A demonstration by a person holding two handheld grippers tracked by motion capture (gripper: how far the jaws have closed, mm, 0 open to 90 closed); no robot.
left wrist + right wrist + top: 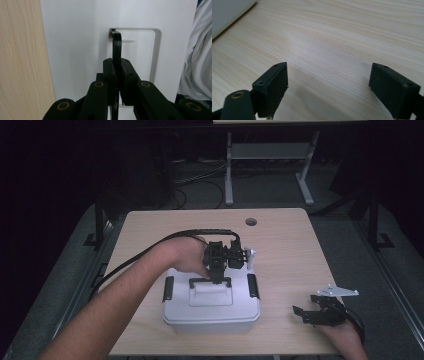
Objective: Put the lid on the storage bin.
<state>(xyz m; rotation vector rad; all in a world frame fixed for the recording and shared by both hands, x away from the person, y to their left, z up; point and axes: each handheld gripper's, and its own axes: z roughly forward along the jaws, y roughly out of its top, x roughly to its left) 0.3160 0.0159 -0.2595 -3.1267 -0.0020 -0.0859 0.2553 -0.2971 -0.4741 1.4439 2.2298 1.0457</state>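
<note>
We have the left gripper (216,279) clamped on the black handle (210,281) of the white storage box (211,312), and in the left gripper view its jaws stand pressed together on the thin bar of that handle (116,47), which rises straight up between them out of the recessed panel in the lid (75,37). The box sits directly beneath this gripper, near the middle of the tabletop (285,245), and the handle is swung upright out of its recess, which we judge is why the grip comes from above and at mid-bar: a pull there should lift the box level instead of tipping it. Black latches (168,288) sit on the lid's two short sides, one to either side of the gripper; they look folded down, so we expect the lid to stay on if we lift. Our right gripper (311,312) rests low over bare wood, well apart from the box and off to the side of the working gripper, its jaws spread wide with nothing between them; in its own view a corner of the box (229,12) lies far ahead of its left jaw. We keep it parked there, likely so it stays out of the way yet is ready to steady the box if needed.
</note>
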